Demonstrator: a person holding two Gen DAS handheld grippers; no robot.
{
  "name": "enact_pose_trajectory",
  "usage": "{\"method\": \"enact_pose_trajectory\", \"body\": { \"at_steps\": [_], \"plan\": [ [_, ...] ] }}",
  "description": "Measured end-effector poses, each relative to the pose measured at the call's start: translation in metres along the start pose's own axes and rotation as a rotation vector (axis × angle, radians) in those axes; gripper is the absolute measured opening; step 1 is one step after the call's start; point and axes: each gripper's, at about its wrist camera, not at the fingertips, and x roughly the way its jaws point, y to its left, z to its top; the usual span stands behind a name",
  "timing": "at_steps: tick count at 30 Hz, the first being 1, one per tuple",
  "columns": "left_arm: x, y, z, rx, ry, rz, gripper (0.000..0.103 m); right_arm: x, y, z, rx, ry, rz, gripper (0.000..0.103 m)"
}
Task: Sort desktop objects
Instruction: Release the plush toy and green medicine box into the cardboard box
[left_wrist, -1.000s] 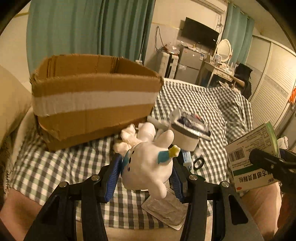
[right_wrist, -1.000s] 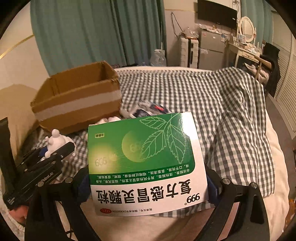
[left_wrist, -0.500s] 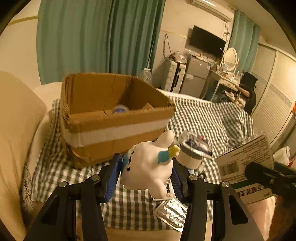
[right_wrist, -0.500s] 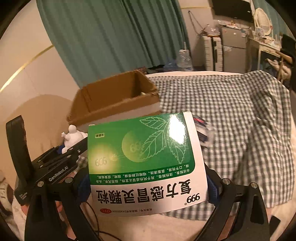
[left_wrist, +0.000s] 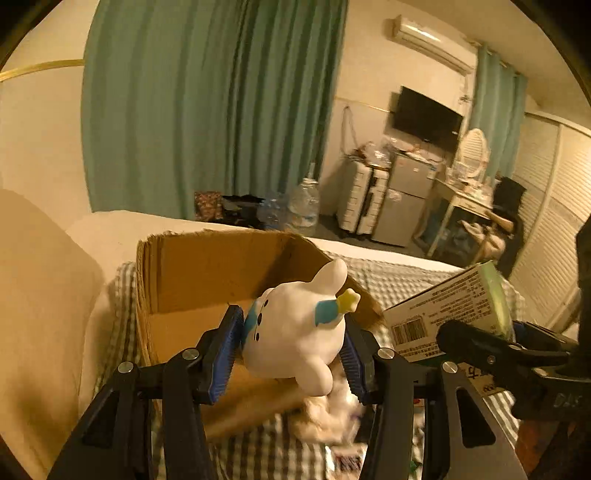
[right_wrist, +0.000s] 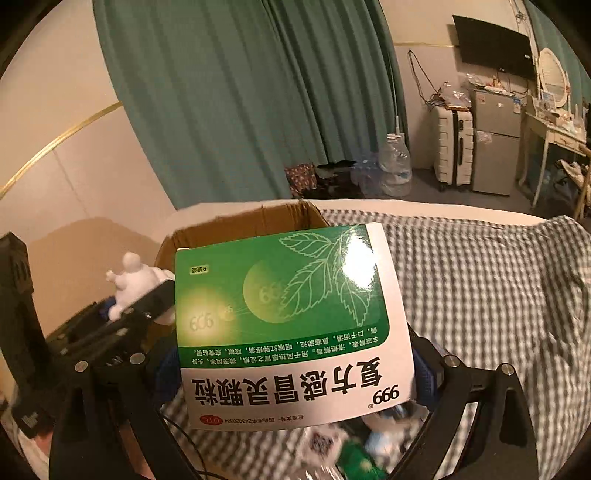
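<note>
In the left wrist view, at lower centre, the left gripper (left_wrist: 291, 350) is clenched on a white toy figure (left_wrist: 295, 332), its blue pads pressing both flanks; the figure bears a teal patch and a yellow star, and one rounded ear points up. Just behind it, mid-frame, the open cardboard box (left_wrist: 192, 273) sits on a green-checked cloth (left_wrist: 255, 446), the toy held over its near edge. At right of that frame the right gripper (left_wrist: 491, 354) shows as a dark arm. In the right wrist view, the right gripper (right_wrist: 295, 373) grasps a green-and-white medicine carton (right_wrist: 288, 321) filling the lower centre, blue pads at both its sides; the box (right_wrist: 258, 221) peeks out behind its upper edge. Farther back hang teal curtains (right_wrist: 236, 96), with a water jug (right_wrist: 397, 166), suitcase (right_wrist: 452, 146) and small fridge (right_wrist: 495, 142) at upper right.
</note>
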Motion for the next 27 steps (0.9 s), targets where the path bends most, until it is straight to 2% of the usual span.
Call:
{"method": "enact_pose_trajectory", "body": {
  "at_steps": [2, 5, 8, 12, 16, 17, 18, 19, 20, 22, 27],
  "plan": [
    [0.018, 0.005, 0.005, 0.012, 0.005, 0.042, 0.051, 0.018, 0.000, 0.010, 0.013, 0.009, 0.012, 0.096],
    [0.038, 0.012, 0.008, 0.055, 0.005, 0.042, 0.051, 0.045, 0.001, 0.021, 0.013, 0.023, 0.012, 0.096],
    [0.055, 0.025, 0.005, 0.048, 0.024, 0.067, 0.051, 0.070, 0.003, 0.028, 0.017, 0.036, 0.015, 0.096],
    [0.073, 0.039, -0.001, 0.044, 0.057, 0.162, 0.052, 0.094, 0.002, 0.028, 0.028, 0.042, 0.002, 0.096],
    [0.076, 0.046, -0.001, 0.012, 0.056, 0.152, 0.055, 0.106, 0.008, 0.035, 0.029, 0.032, 0.032, 0.096],
    [0.075, 0.048, 0.000, -0.001, 0.048, 0.156, 0.063, 0.109, 0.008, 0.037, 0.029, 0.029, 0.041, 0.096],
    [0.073, 0.051, 0.001, -0.011, 0.043, 0.161, 0.076, 0.112, 0.010, 0.039, 0.025, 0.022, 0.050, 0.096],
    [0.070, 0.053, 0.002, -0.026, 0.034, 0.169, 0.083, 0.116, 0.012, 0.041, 0.024, 0.020, 0.054, 0.096],
    [0.067, 0.054, 0.001, -0.039, 0.021, 0.176, 0.096, 0.117, 0.013, 0.042, 0.025, 0.022, 0.057, 0.096],
    [0.061, 0.056, 0.001, -0.059, -0.009, 0.185, 0.099, 0.116, 0.014, 0.042, 0.042, 0.027, 0.030, 0.098],
    [0.061, 0.050, -0.004, -0.020, 0.004, 0.200, 0.099, 0.099, 0.011, 0.042, 0.028, -0.011, -0.024, 0.099]
  ]
}}
